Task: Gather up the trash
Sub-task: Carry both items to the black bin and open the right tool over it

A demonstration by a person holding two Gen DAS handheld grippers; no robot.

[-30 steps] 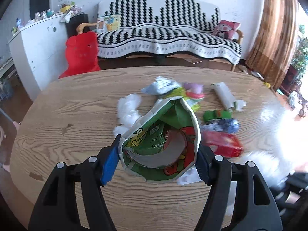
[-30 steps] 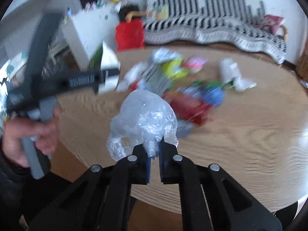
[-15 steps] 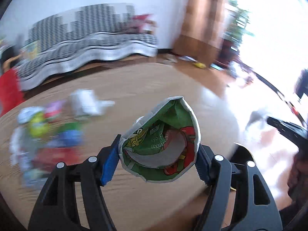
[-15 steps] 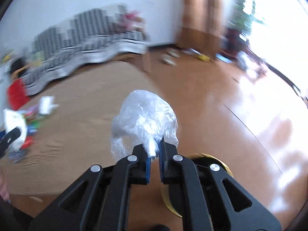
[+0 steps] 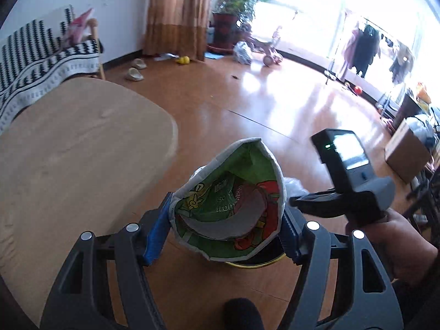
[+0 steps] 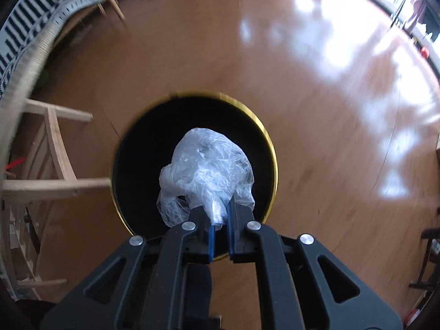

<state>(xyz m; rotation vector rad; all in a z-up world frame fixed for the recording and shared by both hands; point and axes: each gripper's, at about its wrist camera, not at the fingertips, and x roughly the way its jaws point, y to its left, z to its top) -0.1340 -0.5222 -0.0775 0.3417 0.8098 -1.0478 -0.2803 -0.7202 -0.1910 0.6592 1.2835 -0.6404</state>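
Observation:
My left gripper (image 5: 222, 225) is shut on a crumpled green and red snack bag (image 5: 233, 206), its blue pads pressing both sides. Just below the bag shows a sliver of the black bin with a gold rim (image 5: 255, 264). My right gripper (image 6: 218, 217) points straight down and is shut on a clear crumpled plastic bag (image 6: 206, 170), which hangs right over the round black bin (image 6: 137, 165) with its gold rim on the wooden floor. In the left wrist view the right-hand tool (image 5: 346, 176) and a person's hand (image 5: 396, 236) sit at the right.
The light wooden table (image 5: 68, 151) lies to the left, its edge close to the bin. Wooden chair legs (image 6: 55, 165) stand left of the bin. A striped sofa (image 5: 41, 55), slippers, plants and a cardboard box (image 5: 407, 154) ring the glossy floor.
Both grippers swung away from the trash pile on the table toward the floor and tipped downward. The bin has come under them. Each still holds its bag.

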